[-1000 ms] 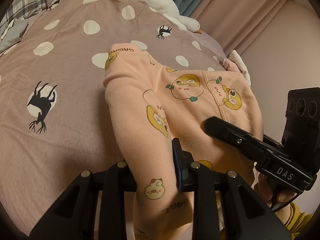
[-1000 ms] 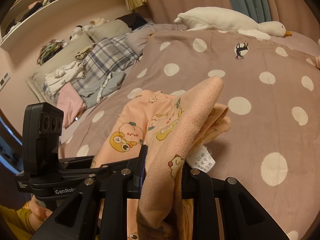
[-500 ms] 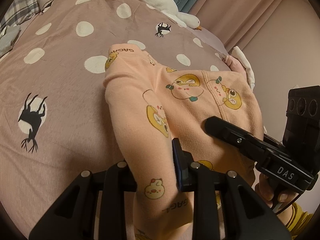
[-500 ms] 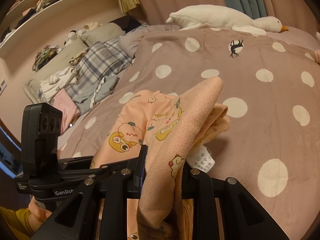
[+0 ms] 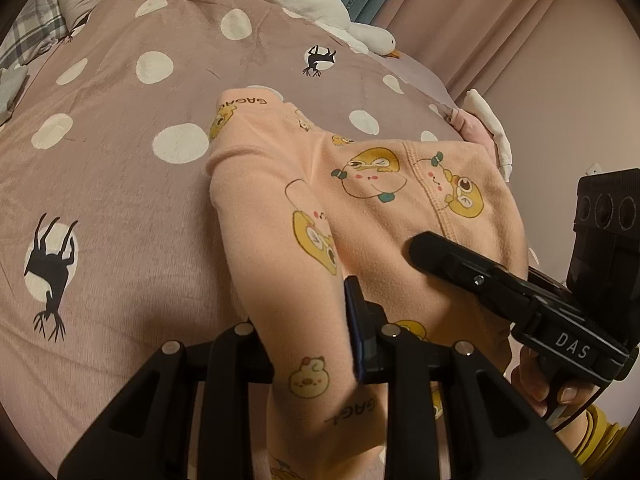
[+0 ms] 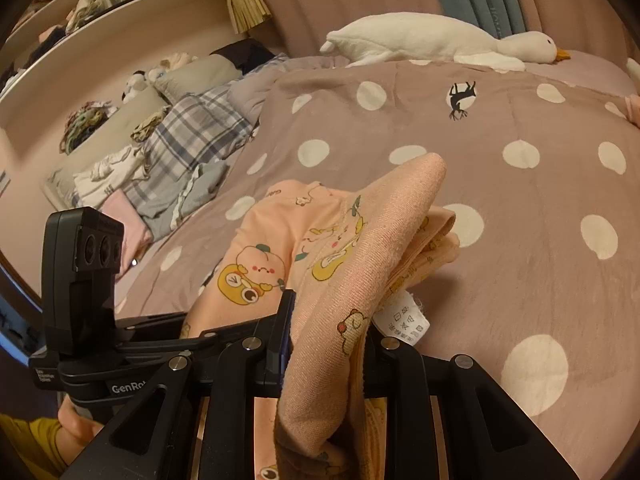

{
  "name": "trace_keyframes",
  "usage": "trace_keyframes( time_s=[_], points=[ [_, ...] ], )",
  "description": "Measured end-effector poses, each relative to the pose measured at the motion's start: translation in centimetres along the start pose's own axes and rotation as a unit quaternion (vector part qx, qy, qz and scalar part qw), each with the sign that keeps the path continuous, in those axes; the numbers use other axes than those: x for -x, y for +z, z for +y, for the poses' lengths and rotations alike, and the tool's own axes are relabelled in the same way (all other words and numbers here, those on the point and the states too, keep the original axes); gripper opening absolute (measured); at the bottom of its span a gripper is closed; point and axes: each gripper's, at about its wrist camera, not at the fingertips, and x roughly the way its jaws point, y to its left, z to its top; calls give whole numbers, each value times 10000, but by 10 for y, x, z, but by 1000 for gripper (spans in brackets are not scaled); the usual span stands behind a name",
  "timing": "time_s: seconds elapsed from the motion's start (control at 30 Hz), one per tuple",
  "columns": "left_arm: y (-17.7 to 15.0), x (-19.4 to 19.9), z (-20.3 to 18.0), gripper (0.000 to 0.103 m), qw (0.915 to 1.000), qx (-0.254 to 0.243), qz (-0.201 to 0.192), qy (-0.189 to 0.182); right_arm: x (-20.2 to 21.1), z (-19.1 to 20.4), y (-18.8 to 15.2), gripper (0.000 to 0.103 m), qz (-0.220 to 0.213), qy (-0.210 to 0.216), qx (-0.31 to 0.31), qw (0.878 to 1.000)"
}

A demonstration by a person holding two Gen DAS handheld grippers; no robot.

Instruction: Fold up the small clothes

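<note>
While my left claw (image 5: 310, 332) keeps its pinch on one edge of the peach garment (image 5: 360, 208), in the left view the dotted blanket (image 5: 120, 200) has slid under it; the cloth hangs the same, far end resting on the bed. In the right view my right claw (image 6: 326, 340) stays clamped on the bunched edge near the care label (image 6: 402, 318). I judge we only carry it; the fold is not yet laid.

Open bedspread (image 5: 120, 208) left; plush goose (image 6: 432, 40) seemingly far.
</note>
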Motion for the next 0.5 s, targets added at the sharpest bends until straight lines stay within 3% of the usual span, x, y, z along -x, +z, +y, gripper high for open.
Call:
trace_keyframes(
  time_s=[0.5],
  points=[
    [10,-11,1,26,10000,-52,3,42,-12,-15,12,25,-30,3,-57,10000]
  ],
)
